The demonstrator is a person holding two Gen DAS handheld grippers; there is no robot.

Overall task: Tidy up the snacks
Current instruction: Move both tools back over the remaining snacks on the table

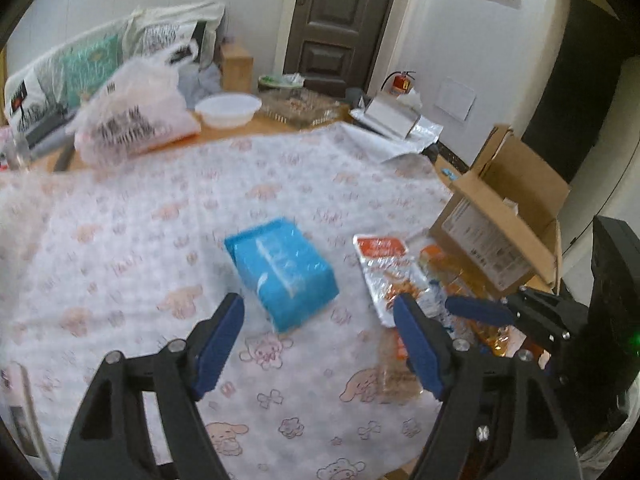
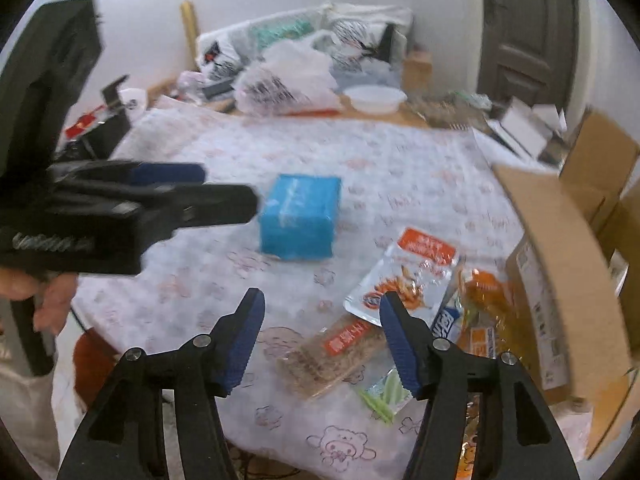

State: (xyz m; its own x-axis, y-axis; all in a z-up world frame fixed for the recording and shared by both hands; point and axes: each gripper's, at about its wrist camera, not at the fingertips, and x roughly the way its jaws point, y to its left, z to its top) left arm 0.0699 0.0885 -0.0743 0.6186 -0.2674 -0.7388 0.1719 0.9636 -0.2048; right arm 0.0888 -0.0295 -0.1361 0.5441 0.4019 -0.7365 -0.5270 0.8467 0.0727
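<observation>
A blue wrapped pack (image 1: 282,272) lies on the patterned tablecloth, just ahead of my open, empty left gripper (image 1: 320,316); it also shows in the right wrist view (image 2: 300,216). A silver-and-orange snack pouch (image 1: 390,276) (image 2: 404,276) lies to its right, beside several other snacks: a brown seed bar (image 2: 332,356), a green-and-clear packet (image 2: 384,394) and orange packets (image 2: 486,304). My right gripper (image 2: 322,312) is open and empty above the seed bar. The left gripper also shows in the right wrist view (image 2: 224,196), near the blue pack.
An open cardboard box (image 1: 504,216) (image 2: 560,280) stands at the table's right edge by the snacks. At the back are a white plastic bag (image 1: 132,116), a white bowl (image 1: 228,110), a clear tray (image 1: 304,106) and cushions. The tablecloth (image 1: 160,240) covers the table.
</observation>
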